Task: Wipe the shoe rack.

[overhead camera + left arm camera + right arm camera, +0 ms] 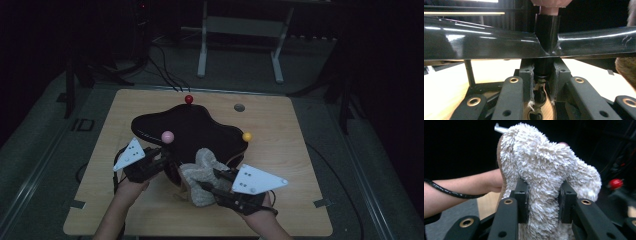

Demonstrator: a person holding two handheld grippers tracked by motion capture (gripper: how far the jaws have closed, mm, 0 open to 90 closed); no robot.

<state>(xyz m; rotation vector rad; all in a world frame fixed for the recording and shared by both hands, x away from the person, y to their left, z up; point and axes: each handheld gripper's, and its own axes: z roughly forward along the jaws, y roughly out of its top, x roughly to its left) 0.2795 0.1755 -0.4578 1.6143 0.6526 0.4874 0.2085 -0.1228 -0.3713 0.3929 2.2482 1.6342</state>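
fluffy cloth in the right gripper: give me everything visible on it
The cloth is a cream, shaggy, towel-like rag with a tan backing showing along one edge. It is bunched and folded over itself. The right gripper is shut on it, both pads pressed into the pile, with the bulk bulging above the jaws. In the high view the cloth sits at the near edge of the glossy black tray, overlapping its rim and hanging toward the wooden table; whether it touches the table cannot be told.
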